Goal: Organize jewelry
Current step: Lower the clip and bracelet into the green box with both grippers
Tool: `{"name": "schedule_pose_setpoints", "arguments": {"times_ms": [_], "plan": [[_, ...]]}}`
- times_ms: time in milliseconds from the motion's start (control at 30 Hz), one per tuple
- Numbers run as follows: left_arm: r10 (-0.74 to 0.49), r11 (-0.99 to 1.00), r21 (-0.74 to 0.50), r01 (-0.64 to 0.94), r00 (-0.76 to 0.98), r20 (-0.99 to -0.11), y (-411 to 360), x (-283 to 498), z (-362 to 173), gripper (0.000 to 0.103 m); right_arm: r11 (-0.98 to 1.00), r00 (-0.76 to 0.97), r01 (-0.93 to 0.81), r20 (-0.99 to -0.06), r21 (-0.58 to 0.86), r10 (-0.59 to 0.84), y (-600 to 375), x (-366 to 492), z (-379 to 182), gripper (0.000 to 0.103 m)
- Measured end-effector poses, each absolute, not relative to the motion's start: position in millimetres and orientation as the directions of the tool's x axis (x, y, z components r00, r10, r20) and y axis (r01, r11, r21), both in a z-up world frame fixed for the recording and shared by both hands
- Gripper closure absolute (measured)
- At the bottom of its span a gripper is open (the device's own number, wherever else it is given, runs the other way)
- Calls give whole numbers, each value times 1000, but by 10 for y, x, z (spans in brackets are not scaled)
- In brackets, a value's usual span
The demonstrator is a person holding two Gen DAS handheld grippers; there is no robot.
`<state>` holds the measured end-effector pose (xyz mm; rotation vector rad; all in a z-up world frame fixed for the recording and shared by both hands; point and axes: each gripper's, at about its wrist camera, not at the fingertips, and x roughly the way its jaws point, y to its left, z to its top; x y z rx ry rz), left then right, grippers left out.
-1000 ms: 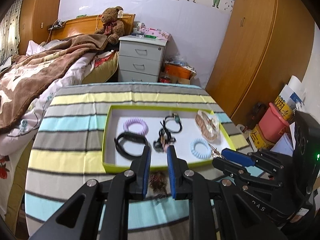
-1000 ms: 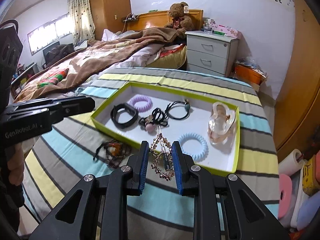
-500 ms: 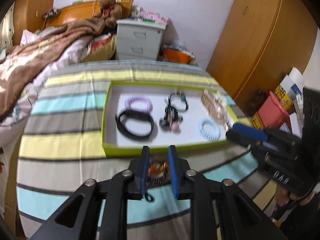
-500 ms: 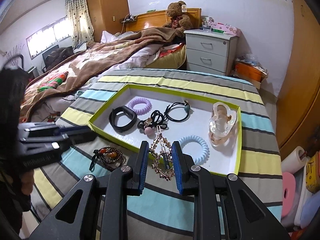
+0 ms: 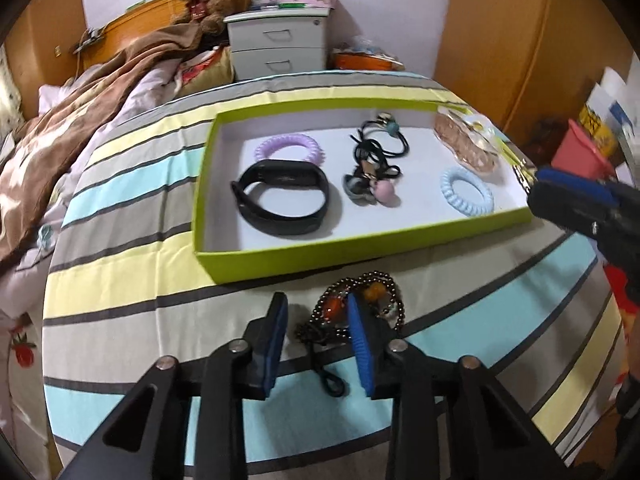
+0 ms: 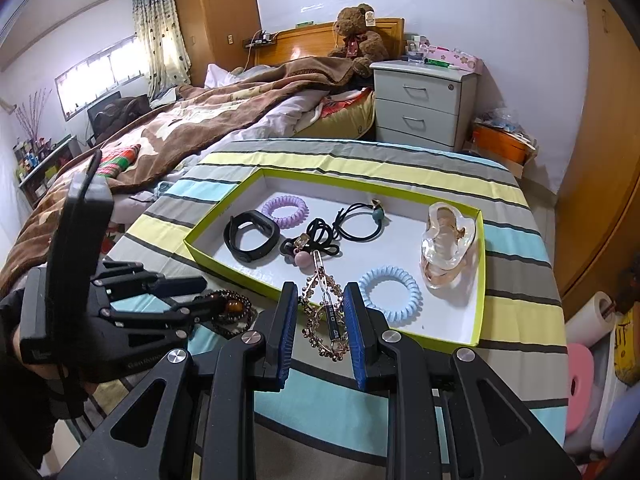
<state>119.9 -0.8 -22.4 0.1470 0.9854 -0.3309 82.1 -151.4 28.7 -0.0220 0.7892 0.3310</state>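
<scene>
A dark bead bracelet [image 5: 340,312] with orange beads lies on the striped cloth just in front of the green tray [image 5: 340,248]. My left gripper [image 5: 318,320] is low over it with its jaws apart. The bracelet lies between them and partly under the right finger [image 5: 360,332]; the left pad stands clear of it. In the right wrist view the left gripper [image 6: 208,294] reaches the bracelet [image 6: 236,312] from the left. My right gripper [image 6: 320,316] is shut on a gold jewelled hair clip [image 6: 326,316] over the tray's near rim [image 6: 240,272].
Inside the tray lie a black wristband [image 5: 280,200], a purple coil tie [image 5: 288,150], black hair ties [image 5: 376,156], a blue coil tie [image 5: 466,190] and a clear amber claw clip [image 6: 448,244]. A bed and nightstand [image 6: 424,104] stand behind the table.
My left gripper has sunk towards the cloth and tilted down, and its jaws have spread, so they now straddle the bead bracelet. The right gripper and its clip have stayed still.
</scene>
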Motion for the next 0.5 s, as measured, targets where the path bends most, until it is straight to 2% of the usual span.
{"name": "schedule_pose_setpoints", "arguments": {"times_ms": [100, 267, 500], "plan": [[-187, 933, 13, 359, 516, -836, -67, 1179, -253, 78, 949, 657, -299, -699, 104, 283, -1517, 813, 293, 79], [-196, 937, -2, 349, 520, -831, -69, 1183, -230, 89, 950, 657, -292, -699, 109, 282, -1539, 801, 310, 79], [-243, 940, -54, 336, 551, -799, 18, 1115, -41, 90, 951, 661, -290, -696, 110, 282, -1540, 808, 326, 79]]}}
